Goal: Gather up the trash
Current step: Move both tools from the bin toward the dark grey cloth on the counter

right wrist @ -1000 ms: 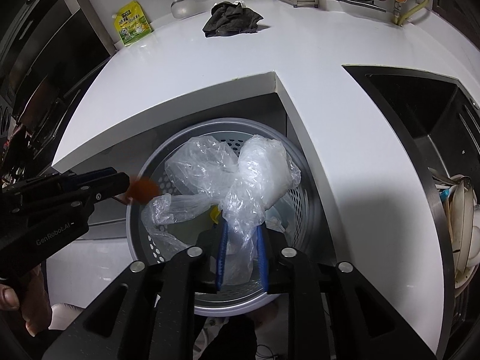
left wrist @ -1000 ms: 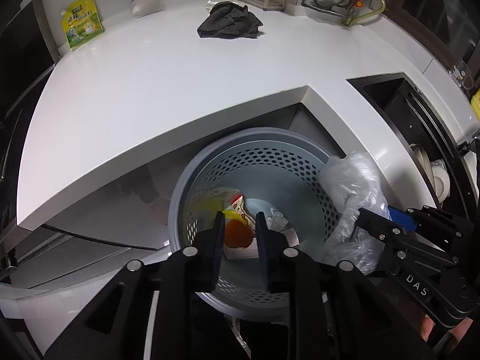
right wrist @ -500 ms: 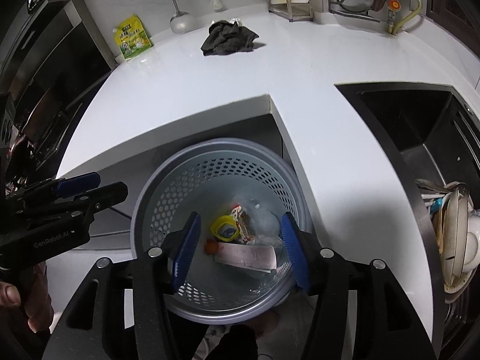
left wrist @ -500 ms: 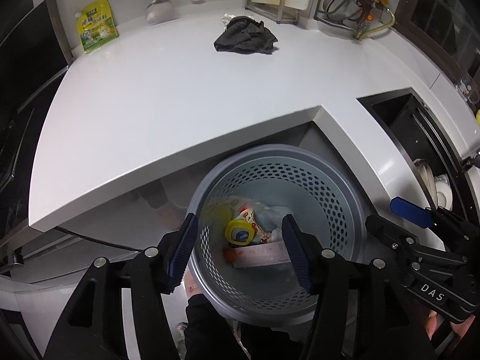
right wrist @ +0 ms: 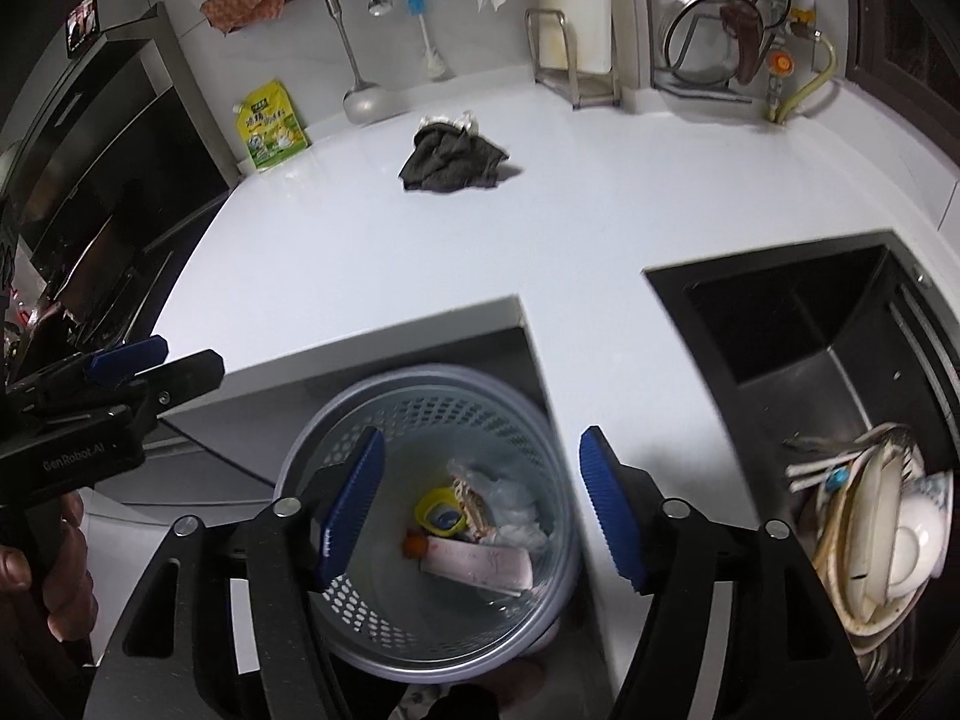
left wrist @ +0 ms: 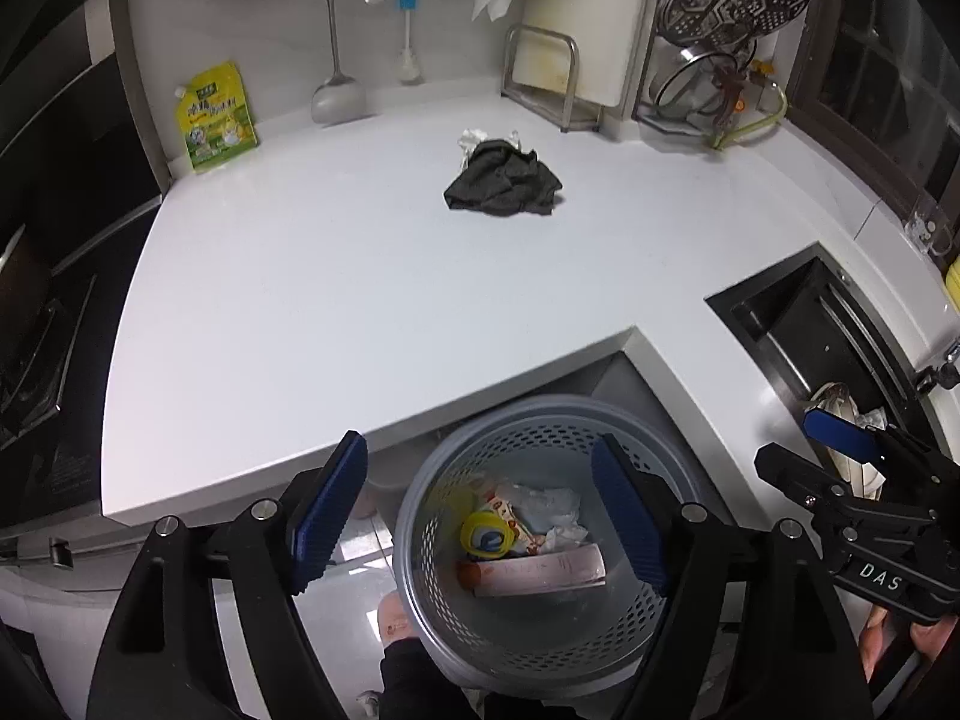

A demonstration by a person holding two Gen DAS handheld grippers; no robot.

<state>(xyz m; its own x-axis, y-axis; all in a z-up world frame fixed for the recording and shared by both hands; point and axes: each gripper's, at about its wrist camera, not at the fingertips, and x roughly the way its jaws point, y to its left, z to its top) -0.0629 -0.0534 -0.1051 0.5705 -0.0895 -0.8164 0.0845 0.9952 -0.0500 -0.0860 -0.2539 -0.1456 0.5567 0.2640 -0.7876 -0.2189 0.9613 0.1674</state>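
A grey perforated trash basket (left wrist: 432,480) stands on the floor below the inner corner of the white counter (left wrist: 372,276); it also shows in the right wrist view (right wrist: 312,450). Inside lie a yellow lid (left wrist: 485,533), a pink box (left wrist: 540,573), a clear plastic bag (right wrist: 510,495) and a small orange piece (right wrist: 413,545). My left gripper (left wrist: 480,510) is open and empty above the basket. My right gripper (right wrist: 480,504) is open and empty above it too. Each gripper shows in the other's view, the right (left wrist: 840,450) and the left (right wrist: 126,360).
A crumpled dark cloth (left wrist: 504,183) lies on the counter toward the back. A yellow pouch (left wrist: 213,117) leans on the back wall. A black sink (right wrist: 810,324) with stacked dishes (right wrist: 870,516) is at the right. A stove (left wrist: 30,324) is at the left.
Both grippers opened: the right let the plastic bag go and the left let the orange piece go, into the basket. Both have since risen and pulled back.
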